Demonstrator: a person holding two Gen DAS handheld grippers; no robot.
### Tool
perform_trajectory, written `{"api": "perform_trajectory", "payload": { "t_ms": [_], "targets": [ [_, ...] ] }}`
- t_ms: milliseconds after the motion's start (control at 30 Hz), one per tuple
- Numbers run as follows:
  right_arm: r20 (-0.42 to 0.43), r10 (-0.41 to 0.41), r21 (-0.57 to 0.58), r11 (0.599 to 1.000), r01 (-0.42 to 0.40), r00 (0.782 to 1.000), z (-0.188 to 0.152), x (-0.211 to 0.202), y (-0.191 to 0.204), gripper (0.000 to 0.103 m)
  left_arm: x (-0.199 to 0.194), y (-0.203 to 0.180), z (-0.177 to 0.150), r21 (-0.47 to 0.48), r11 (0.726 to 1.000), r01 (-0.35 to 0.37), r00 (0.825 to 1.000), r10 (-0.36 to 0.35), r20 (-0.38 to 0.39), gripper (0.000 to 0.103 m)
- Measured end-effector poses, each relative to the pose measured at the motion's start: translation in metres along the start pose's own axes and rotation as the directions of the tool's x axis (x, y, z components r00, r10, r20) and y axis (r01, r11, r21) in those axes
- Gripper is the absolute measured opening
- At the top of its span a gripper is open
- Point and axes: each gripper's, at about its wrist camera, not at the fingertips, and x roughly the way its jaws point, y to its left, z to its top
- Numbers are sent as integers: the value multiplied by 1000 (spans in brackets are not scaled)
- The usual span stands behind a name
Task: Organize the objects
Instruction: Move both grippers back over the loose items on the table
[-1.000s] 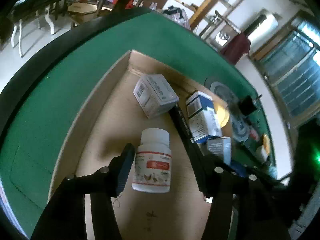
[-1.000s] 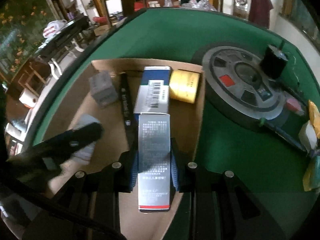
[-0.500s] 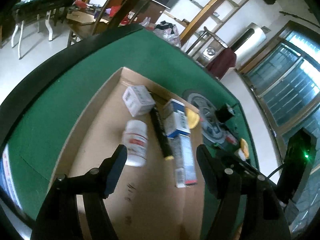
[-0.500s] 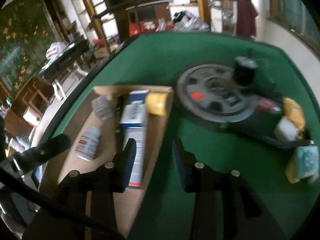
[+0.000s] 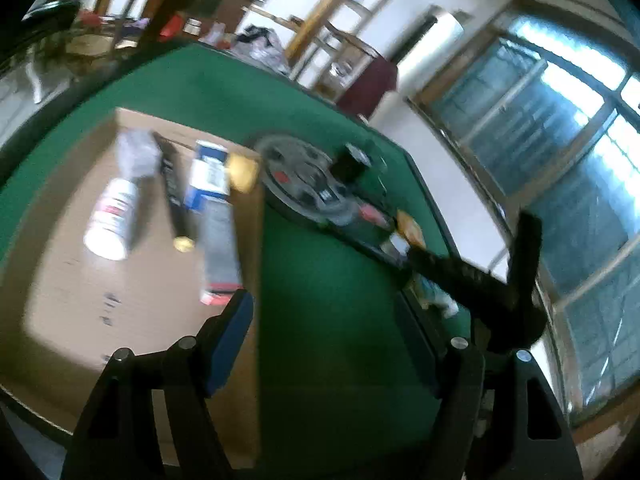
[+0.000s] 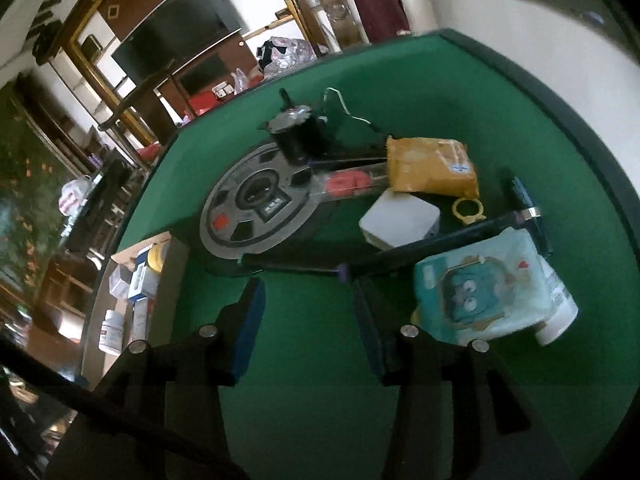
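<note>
Green felt covers the round tabletop [image 6: 420, 96], with shelves, a dark screen and a tall window in the room behind it. On its left part lies a flat brown cardboard tray [image 5: 60, 288]. Inside the tray, in the blurred left wrist view, a white plastic pill bottle with a red label [image 5: 112, 220] lies on its side, just beside a slim black stick with a yellow tip [image 5: 173, 192]. Next to that lie a blue-and-white carton [image 5: 208, 178], a long grey carton with a red end [image 5: 220, 252] and a yellow cylinder [image 5: 242, 172] near the tray's far corner.

Just beyond the tray sits a round grey disc with dark windows [image 6: 256, 204], carrying a black cylindrical part [image 6: 298, 136]. To its right lie an orange foil packet [image 6: 432, 166], a white rounded box [image 6: 400, 220], a yellow plastic ring [image 6: 468, 210] and a pale teal wipes pack with a cartoon face [image 6: 480, 288].

The left gripper [image 5: 326, 344] hangs over the tray's right edge and bare felt, its fingers spread wide and holding nothing. The right gripper [image 6: 308, 320] hovers over bare felt before the disc, fingers likewise apart and empty.
</note>
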Motion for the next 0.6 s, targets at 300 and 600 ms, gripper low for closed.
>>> {"api": "perform_trajectory", "payload": {
  "t_ms": [300, 600],
  "targets": [
    [-128, 48, -153, 986, -67, 991, 29, 59, 32, 43, 14, -18, -12, 40, 999, -19, 998, 21, -56, 67],
    [-229, 69, -111, 989, -97, 971, 25, 87, 36, 45, 8, -5, -8, 18, 998, -56, 998, 57, -38, 67]
  ]
}}
